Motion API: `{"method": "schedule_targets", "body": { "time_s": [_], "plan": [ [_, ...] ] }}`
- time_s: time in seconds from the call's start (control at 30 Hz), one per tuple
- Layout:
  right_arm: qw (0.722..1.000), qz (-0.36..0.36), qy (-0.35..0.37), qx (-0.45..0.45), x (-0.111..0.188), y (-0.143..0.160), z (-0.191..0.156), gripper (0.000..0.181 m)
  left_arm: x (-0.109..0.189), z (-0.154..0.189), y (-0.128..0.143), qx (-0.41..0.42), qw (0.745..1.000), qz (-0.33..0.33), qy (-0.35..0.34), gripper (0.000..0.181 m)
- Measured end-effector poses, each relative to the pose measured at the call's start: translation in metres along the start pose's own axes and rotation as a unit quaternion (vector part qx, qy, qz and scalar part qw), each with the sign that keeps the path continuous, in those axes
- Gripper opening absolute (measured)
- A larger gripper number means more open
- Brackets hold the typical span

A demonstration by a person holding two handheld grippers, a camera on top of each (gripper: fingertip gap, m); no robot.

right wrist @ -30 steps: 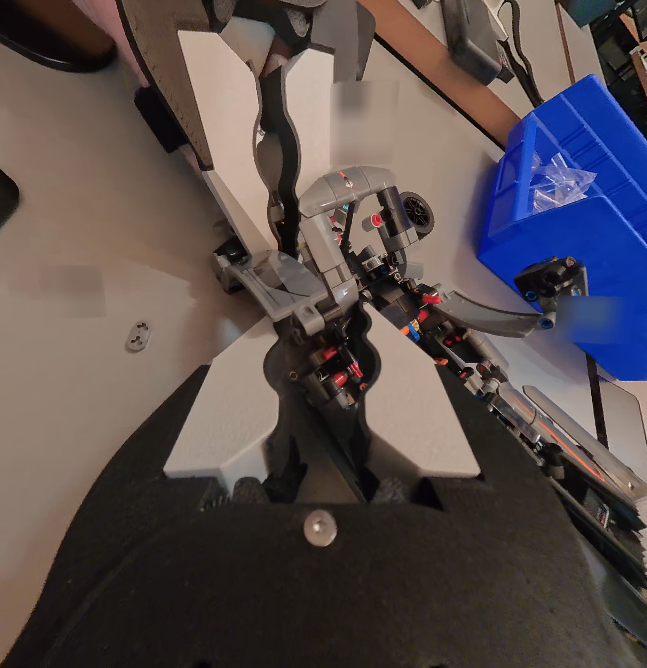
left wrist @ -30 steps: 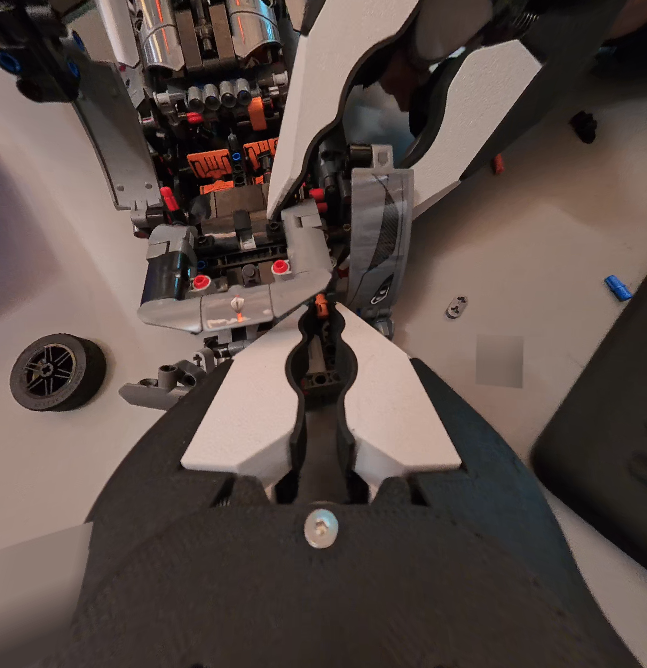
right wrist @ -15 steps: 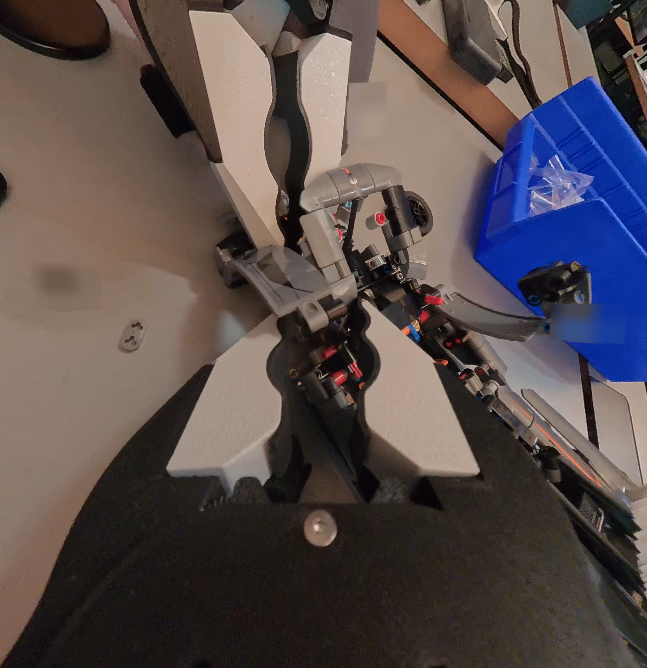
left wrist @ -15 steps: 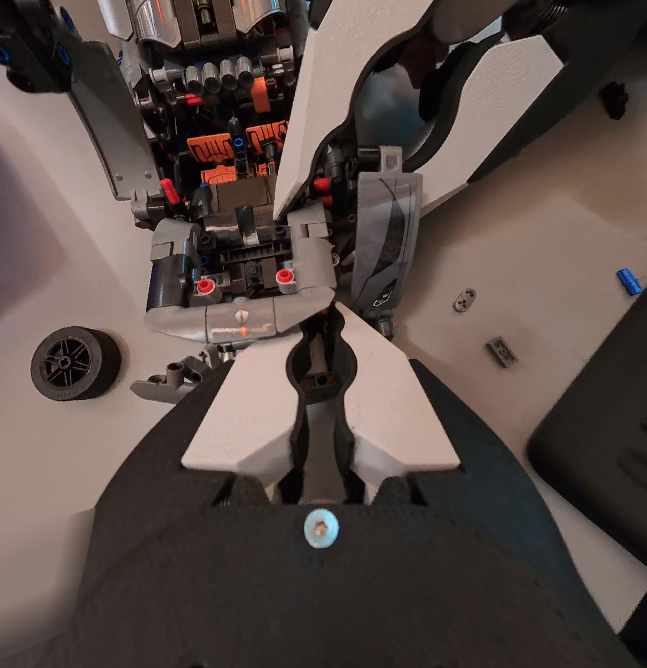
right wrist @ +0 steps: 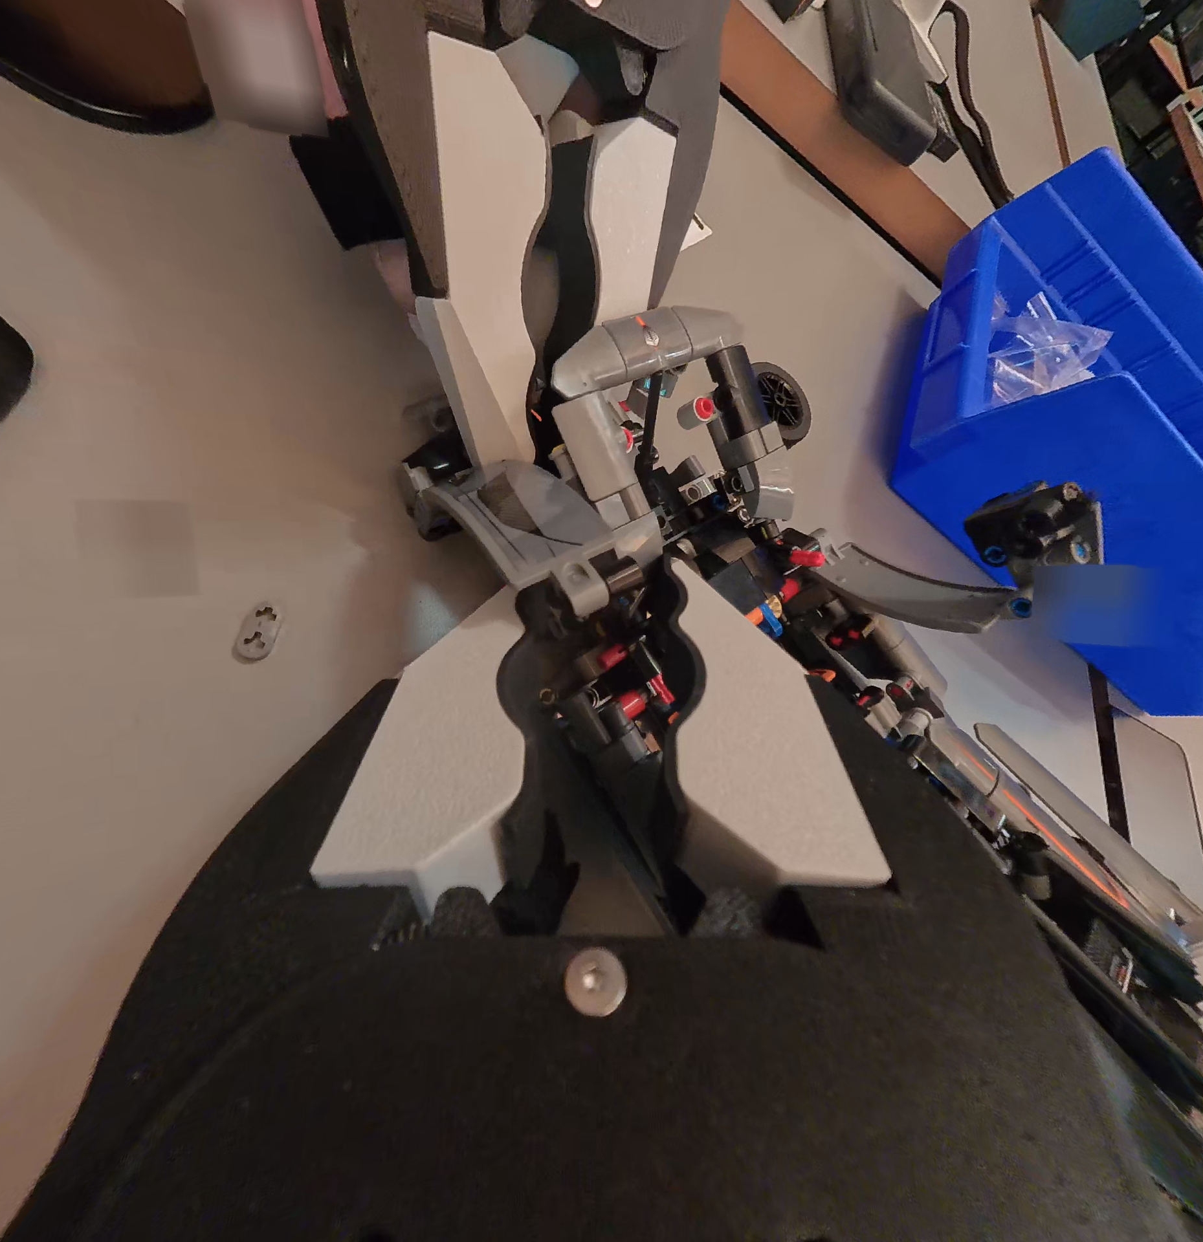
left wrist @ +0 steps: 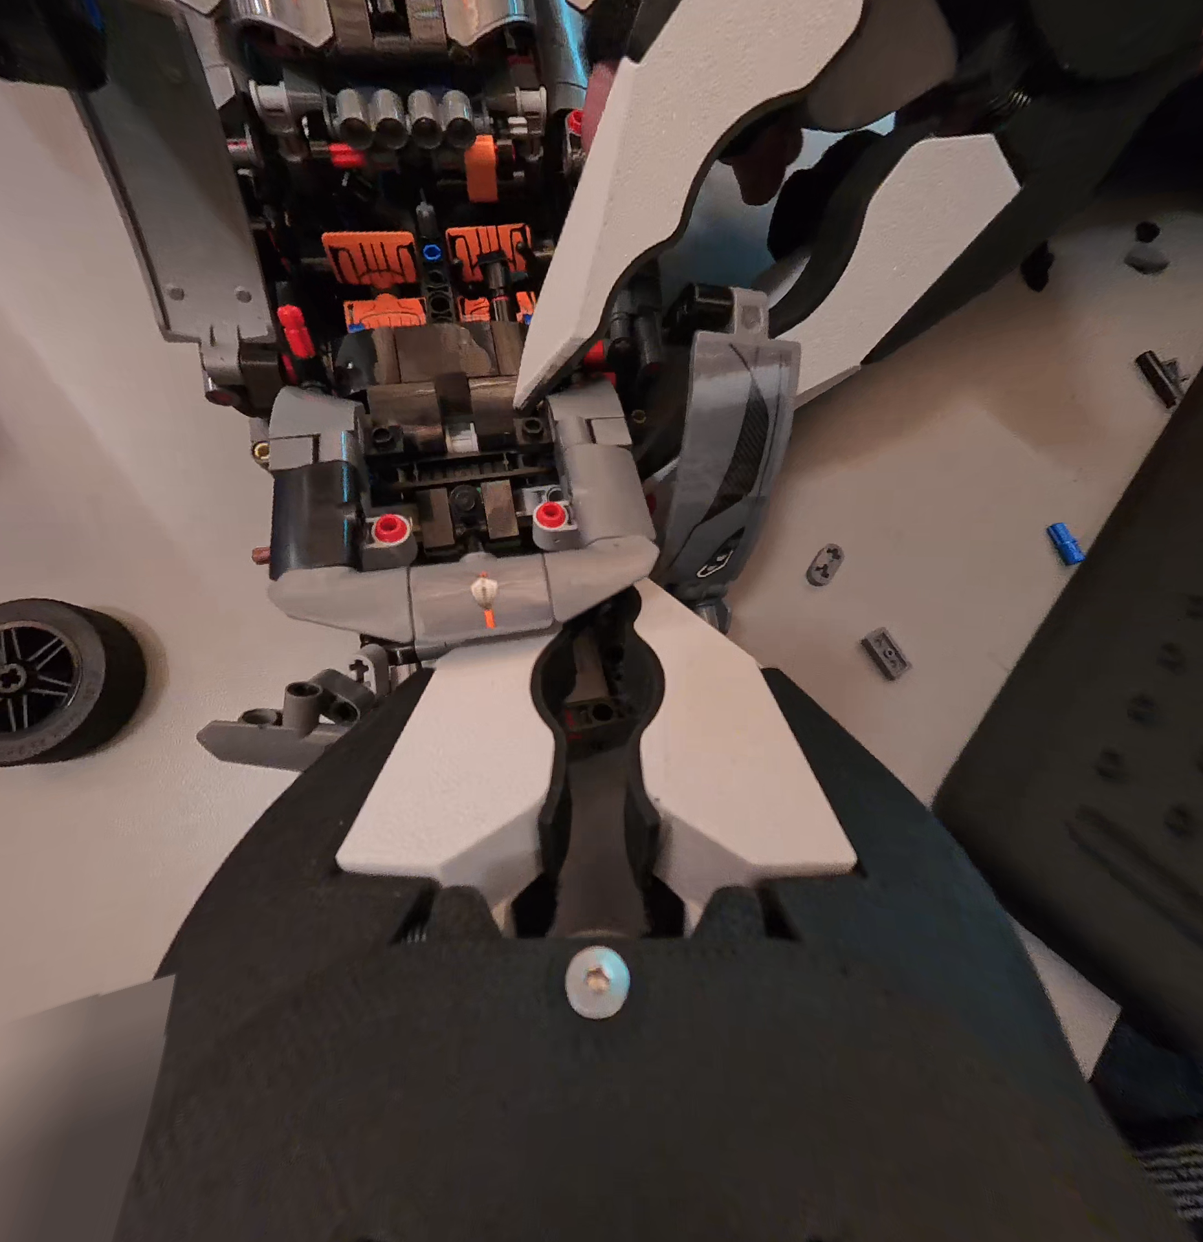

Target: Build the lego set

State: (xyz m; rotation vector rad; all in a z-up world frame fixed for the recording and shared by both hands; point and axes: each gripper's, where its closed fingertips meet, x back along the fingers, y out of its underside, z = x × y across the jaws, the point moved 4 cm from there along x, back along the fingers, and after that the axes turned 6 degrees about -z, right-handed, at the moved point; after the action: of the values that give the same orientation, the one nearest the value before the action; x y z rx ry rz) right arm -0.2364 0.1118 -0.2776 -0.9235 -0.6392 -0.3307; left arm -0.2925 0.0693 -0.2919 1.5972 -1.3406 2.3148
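A part-built grey, black and orange lego car [left wrist: 477, 591] lies on the white table [left wrist: 81, 470]. My left gripper [left wrist: 618, 598] is shut on a black beam at the car's nose, just under the grey front bumper. My right gripper [left wrist: 659, 396] reaches in from the upper right, its fingers astride the car's side by a curved grey panel [left wrist: 733, 464]. In the right wrist view my right gripper [right wrist: 659, 578] is shut on the car's [right wrist: 652, 430] black frame with red pins. The left gripper [right wrist: 545, 376] holds the nose from above.
A loose black wheel [left wrist: 40, 679] lies left of the car. Small grey pieces [left wrist: 824, 564] [left wrist: 886, 652] and a blue pin [left wrist: 1064, 543] lie to the right, beside a black case [left wrist: 1123, 739]. A blue bin [right wrist: 1089, 417] with plastic bags stands beyond the car. Both grippers' tips are close together, under 4 cm apart. Both grippers' tips are roughly 15 cm from the loose black wheel [left wrist: 40, 679].
Both grippers keep their hold. The car has shifted a little with them, and in the right wrist view the left gripper and the nose have swung to the right.
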Motion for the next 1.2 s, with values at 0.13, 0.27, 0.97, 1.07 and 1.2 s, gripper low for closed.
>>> {"method": "schedule_targets", "body": {
  "time_s": [0.13,0.27,0.97,1.07,1.2],
  "plan": [
    [1.000,0.001,0.002,0.003,-0.0002,0.0002,-0.0004,0.031,-0.0002,0.0006,0.0001,-0.019,1.000,-0.003,0.008,0.003],
    [1.000,0.003,-0.002,0.005,0.0003,0.0003,-0.0009,0.031,-0.0011,0.0023,0.0005,-0.033,0.999,0.005,0.024,0.003],
    [1.000,0.012,-0.017,0.005,0.0024,0.0004,-0.0014,0.030,0.0041,-0.0009,-0.0025,-0.034,0.999,0.029,0.011,0.009],
    [1.000,0.012,-0.016,0.006,0.0025,0.0006,-0.0014,0.030,0.0033,0.0013,-0.0030,-0.030,0.999,0.033,0.020,0.004],
    [1.000,0.013,-0.016,0.005,0.0024,0.0005,-0.0014,0.030,0.0025,0.0005,-0.0036,-0.019,0.998,0.041,0.036,0.004]
  ]
}}
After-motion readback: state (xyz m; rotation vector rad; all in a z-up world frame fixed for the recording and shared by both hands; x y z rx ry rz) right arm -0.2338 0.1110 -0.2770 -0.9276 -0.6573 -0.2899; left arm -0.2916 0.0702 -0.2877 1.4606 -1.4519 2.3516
